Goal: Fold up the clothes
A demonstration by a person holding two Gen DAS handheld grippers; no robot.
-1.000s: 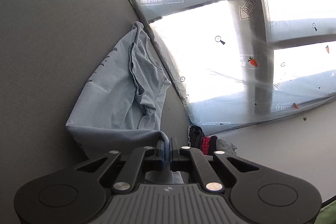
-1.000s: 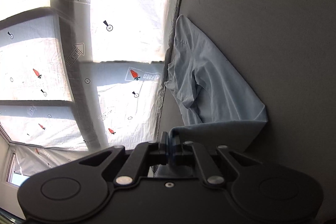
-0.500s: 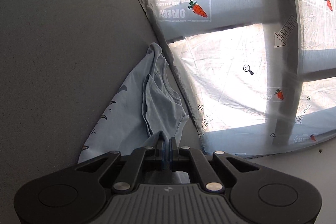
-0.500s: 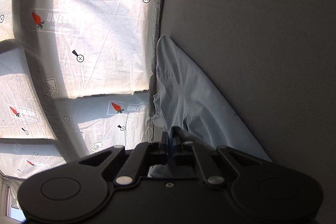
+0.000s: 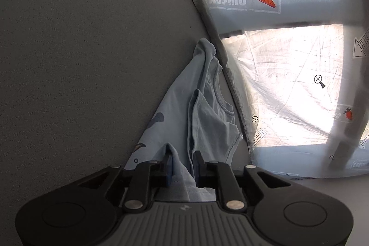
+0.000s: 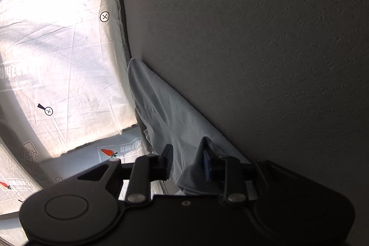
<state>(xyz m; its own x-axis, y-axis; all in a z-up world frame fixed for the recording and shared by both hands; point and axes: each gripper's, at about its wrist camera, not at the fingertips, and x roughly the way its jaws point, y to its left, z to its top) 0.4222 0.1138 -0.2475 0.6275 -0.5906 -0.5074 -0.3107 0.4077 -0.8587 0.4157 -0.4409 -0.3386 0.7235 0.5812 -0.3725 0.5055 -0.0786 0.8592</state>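
Note:
A light blue T-shirt (image 5: 203, 112) lies on the grey surface (image 5: 92, 61), narrowing toward the printed sheet. My left gripper (image 5: 182, 155) hovers low over its near end. Its jaws are opening, and a fold of the shirt still drapes over the left finger (image 5: 167, 160) without being pinched. In the right wrist view the same T-shirt (image 6: 161, 112) runs along the sheet's edge. My right gripper (image 6: 188, 151) is opening too. A bunch of fabric clings to the blue pad of its right finger (image 6: 207, 163), and the left finger stands clear of the cloth.
A white and blue sheet printed with carrots and arrows (image 5: 288, 61) borders the shirt's far side, and appears again as the printed sheet (image 6: 57, 50) on the left of the right wrist view. Textured grey surface (image 6: 253, 61) fills the other side.
Both grippers carried the pinched shirt edge forward and down over the rest of the shirt. Their jaws, shut on the fabric before, have now parted and the cloth hangs loose.

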